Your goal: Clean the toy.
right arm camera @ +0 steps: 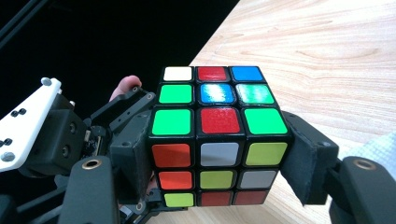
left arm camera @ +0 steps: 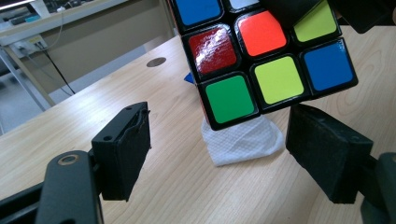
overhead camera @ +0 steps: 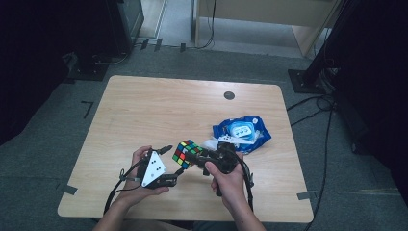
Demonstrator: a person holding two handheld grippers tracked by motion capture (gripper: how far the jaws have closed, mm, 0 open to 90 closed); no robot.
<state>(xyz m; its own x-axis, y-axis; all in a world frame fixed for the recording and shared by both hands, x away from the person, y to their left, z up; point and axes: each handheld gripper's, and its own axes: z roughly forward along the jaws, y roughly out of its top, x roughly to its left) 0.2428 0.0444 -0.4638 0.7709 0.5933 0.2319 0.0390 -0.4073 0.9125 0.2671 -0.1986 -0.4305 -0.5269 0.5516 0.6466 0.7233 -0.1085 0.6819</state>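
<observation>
High view, right gripper fingers clamp cube, left gripper fingers apart.

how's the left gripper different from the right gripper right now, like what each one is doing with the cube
The right gripper is clamped on the puzzle cube, one pad on each side, holding it above the table; the left gripper holds nothing, its jaws parted with the cube just beyond them. The left gripper carries a white three-cornered plate on top; on the right gripper I can't make one out. Both are black, two-jawed and hand-held.
</observation>
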